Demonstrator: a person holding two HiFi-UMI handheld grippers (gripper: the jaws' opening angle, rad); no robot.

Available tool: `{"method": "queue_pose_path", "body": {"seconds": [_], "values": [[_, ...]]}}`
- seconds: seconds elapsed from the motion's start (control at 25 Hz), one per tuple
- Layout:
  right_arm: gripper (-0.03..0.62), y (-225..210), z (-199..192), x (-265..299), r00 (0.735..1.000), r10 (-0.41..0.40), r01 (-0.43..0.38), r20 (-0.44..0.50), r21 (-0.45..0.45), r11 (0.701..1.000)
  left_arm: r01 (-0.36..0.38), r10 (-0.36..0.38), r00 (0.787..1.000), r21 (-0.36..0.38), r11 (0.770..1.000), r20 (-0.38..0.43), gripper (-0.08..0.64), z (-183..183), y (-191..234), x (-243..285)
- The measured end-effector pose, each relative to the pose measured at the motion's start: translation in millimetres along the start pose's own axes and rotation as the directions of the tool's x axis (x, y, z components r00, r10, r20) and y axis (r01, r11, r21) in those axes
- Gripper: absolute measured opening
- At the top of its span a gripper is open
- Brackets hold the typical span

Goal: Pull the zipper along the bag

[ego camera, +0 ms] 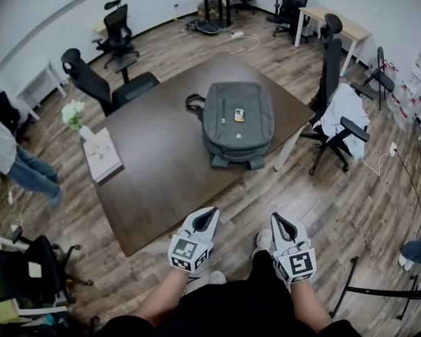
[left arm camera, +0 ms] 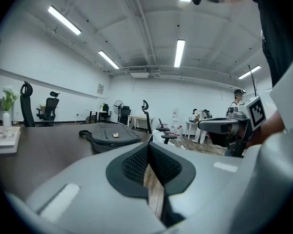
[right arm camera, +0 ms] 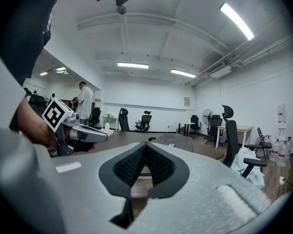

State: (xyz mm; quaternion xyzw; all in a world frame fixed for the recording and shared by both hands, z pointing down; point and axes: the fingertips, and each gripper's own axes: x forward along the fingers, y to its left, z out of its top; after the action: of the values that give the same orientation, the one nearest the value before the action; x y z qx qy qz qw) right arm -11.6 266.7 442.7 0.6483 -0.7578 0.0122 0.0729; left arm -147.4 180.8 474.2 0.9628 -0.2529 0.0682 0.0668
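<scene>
A grey backpack (ego camera: 237, 121) lies flat on the dark brown table (ego camera: 161, 167), with a small orange-and-white tag on its top. The backpack (left arm camera: 110, 134) also shows far ahead in the left gripper view, and low behind the jaws as the bag (right arm camera: 173, 141) in the right gripper view. My left gripper (ego camera: 206, 219) and right gripper (ego camera: 281, 225) hang side by side off the table's near edge, well short of the bag. Both are shut with nothing between the pads. In the left gripper view my gripper (left arm camera: 149, 152) has its tips touching; so does my gripper (right arm camera: 146, 151) in the right one.
A white book (ego camera: 102, 154) and a vase of pale flowers (ego camera: 75, 115) sit at the table's left edge. Black office chairs (ego camera: 95, 83) stand around the table, one with a white cloth (ego camera: 344, 114) draped on it. Another person (ego camera: 14, 156) stands at far left.
</scene>
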Motion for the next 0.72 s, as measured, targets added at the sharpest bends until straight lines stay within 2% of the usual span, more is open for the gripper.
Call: {"method": "queue_pose_path", "body": {"seconds": [0.24,0.4,0.6,0.72], "values": [[0.005,-44,-18,55,0.994,0.104,-0.104,-0.044,0.002,0.995,-0.073,0.072,0.996,-0.008,0.997,-0.051,0.02,-9,27,59],[0.005,-72,-21,94,0.979,0.192,-0.193,-0.069,-0.008,0.981,-0.141,0.141,0.985,0.005,0.99,-0.098,0.02,-10,48,94],[0.005,-93,-19,128,0.941,0.337,-0.337,-0.017,0.004,0.941,-0.245,0.244,0.958,0.015,0.969,-0.153,0.02,-14,71,125],[0.005,-102,-22,142,0.911,0.413,-0.413,-0.015,0.009,0.911,-0.319,0.32,0.929,0.032,0.947,-0.184,0.02,-20,83,136]]}}
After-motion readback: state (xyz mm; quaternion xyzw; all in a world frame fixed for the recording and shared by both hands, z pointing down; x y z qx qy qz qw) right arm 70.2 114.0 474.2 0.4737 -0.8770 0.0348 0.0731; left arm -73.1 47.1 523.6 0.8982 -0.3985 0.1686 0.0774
